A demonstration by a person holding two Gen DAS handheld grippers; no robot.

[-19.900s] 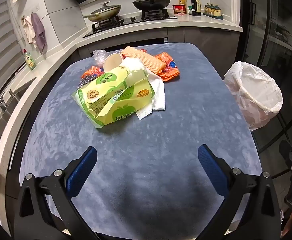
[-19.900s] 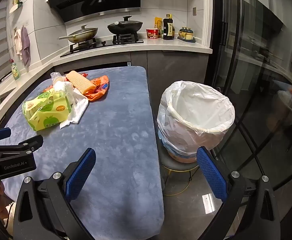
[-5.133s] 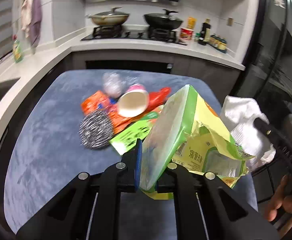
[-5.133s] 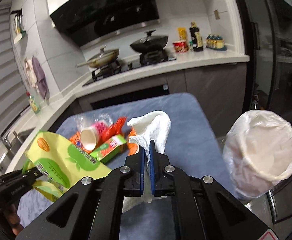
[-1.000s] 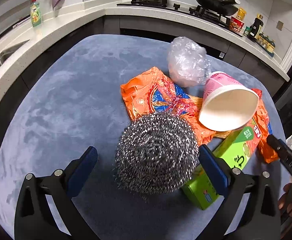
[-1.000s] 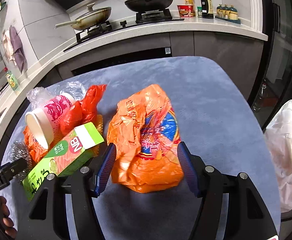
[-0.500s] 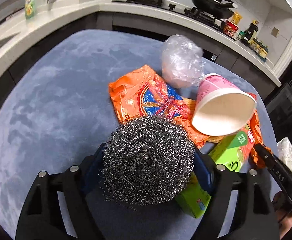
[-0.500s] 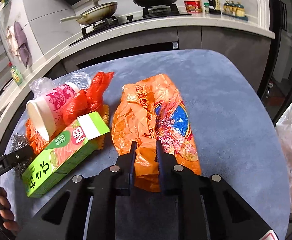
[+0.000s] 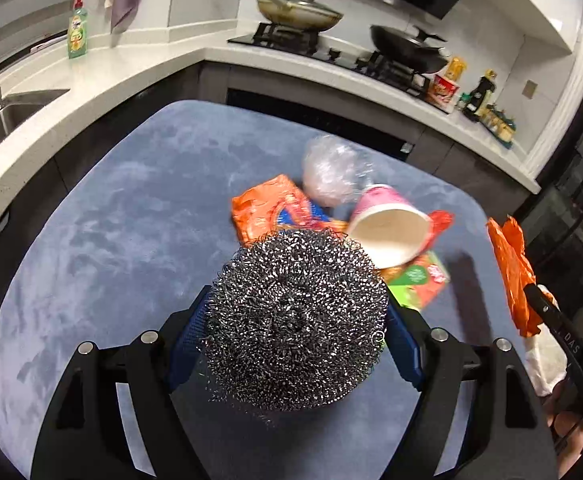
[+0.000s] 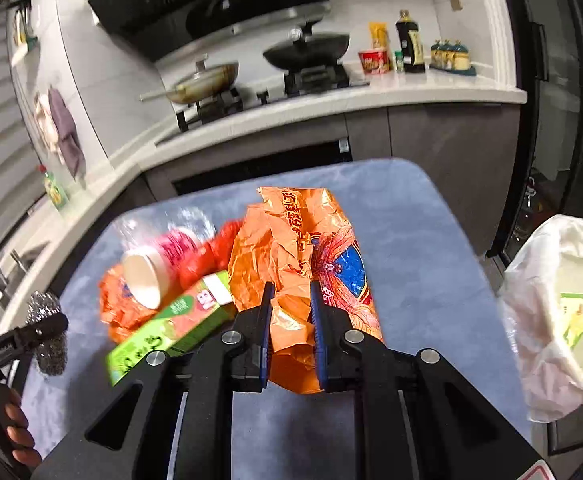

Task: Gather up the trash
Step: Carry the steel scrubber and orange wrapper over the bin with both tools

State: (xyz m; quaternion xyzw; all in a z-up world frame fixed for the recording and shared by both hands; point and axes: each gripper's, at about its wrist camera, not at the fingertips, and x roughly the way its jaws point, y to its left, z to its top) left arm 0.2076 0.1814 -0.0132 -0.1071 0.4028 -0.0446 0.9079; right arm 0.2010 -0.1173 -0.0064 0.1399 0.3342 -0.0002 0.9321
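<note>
The left gripper [image 9: 295,328] is clamped on a steel wool scrubber [image 9: 295,316], its blue pads pressed against both sides of the ball, which hangs above the blue table [image 9: 111,232]. The right gripper [image 10: 290,320] is pinched tight on a crumpled orange snack bag [image 10: 303,248]; the bag's near end bunches up between the pads while the rest trails out ahead over the table. Left on the table, close together, are a pink paper cup [image 9: 387,232] lying on its side, a green carton [image 10: 171,324] just beside it, another orange wrapper [image 9: 263,208] partly under them, and a clear plastic bag [image 9: 331,172] just beyond. A bin lined with a white bag [image 10: 555,300] stands off the table's right edge
</note>
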